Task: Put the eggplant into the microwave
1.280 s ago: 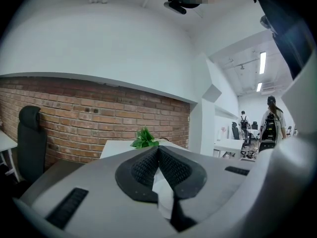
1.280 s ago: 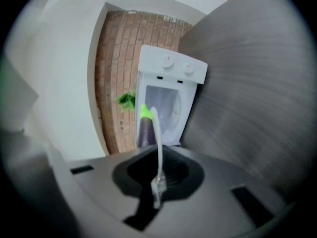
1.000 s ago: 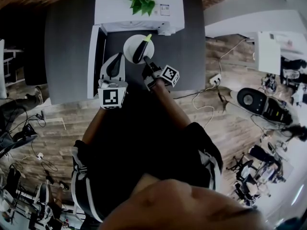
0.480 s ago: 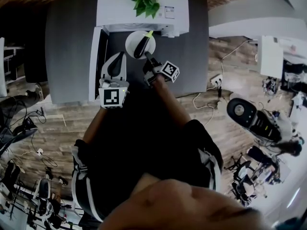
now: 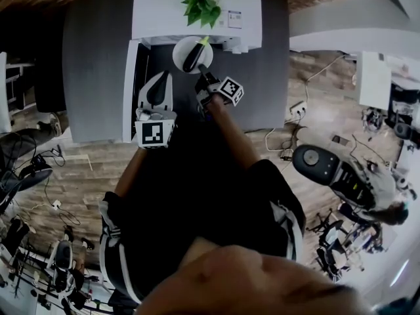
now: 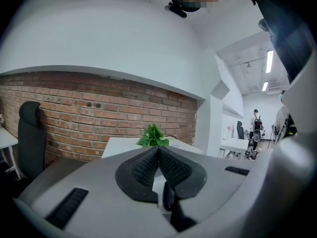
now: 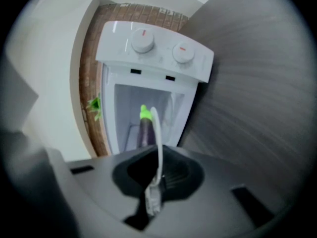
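Note:
A dark purple eggplant (image 5: 191, 56) with a green tip lies on a white plate (image 5: 179, 50). My right gripper (image 5: 202, 71) is shut on the plate's near rim and holds it just in front of the white microwave (image 5: 197, 8). In the right gripper view the plate rim (image 7: 159, 133) stands edge-on between the jaws of my right gripper (image 7: 157, 170). There the eggplant (image 7: 145, 128) points into the open microwave (image 7: 153, 53) cavity. My left gripper (image 5: 161, 77) hangs shut and empty to the left, beside the open microwave door (image 5: 130, 84). Its pads meet in the left gripper view (image 6: 158, 155).
A green plant (image 5: 200, 2) sits on top of the microwave, also in sight as the plant (image 6: 153, 135) past the left jaws. The dark grey table (image 5: 98, 58) spreads left and right. Cables and equipment lie on the wooden floor (image 5: 308, 110) to the right.
My right gripper has carried the plate with the eggplant closer to the microwave opening. The left gripper has hardly shifted.

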{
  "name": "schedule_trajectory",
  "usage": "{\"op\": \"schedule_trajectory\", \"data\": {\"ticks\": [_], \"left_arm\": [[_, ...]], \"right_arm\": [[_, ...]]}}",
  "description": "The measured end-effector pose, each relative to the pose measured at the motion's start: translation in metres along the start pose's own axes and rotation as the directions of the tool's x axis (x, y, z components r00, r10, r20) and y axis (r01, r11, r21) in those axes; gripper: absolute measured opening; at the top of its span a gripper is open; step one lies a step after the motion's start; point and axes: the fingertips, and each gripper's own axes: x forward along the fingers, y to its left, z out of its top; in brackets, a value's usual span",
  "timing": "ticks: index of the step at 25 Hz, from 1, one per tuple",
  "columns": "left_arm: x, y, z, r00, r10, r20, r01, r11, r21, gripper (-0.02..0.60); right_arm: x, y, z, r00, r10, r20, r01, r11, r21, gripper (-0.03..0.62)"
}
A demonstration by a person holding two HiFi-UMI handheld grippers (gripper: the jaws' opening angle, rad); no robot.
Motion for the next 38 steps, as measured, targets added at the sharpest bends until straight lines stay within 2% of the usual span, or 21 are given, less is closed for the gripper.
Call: {"op": "schedule_trajectory", "data": {"ticks": [5,12,17,38], "left_arm": [[0.002,0.001,0.001,1.0,0.005,0.003,-0.005,1.0,0.001,0.037],[0.007,0.005,-0.003,1.0,0.017,-0.009,-0.017,1.0,-0.001,0.037],[0.009,0.008,-0.006,0.999,0.024,-0.023,-0.024,1.0,-0.007,0.037],[0.015,0.017,-0.009,0.999,0.039,-0.036,-0.039,0.999,-0.003,0.037]], "right_arm": [[0.013,-0.002,0.009,0.999,0.03,0.016,-0.029,1.0,-0.007,0.038],[0.03,-0.014,0.02,0.999,0.022,0.026,-0.022,1.0,0.005,0.038],[0.04,-0.022,0.022,0.999,0.032,0.021,-0.033,0.999,0.042,0.038],[0.077,-0.031,0.032,1.0,0.006,0.018,-0.007,0.995,0.097,0.038]]}}
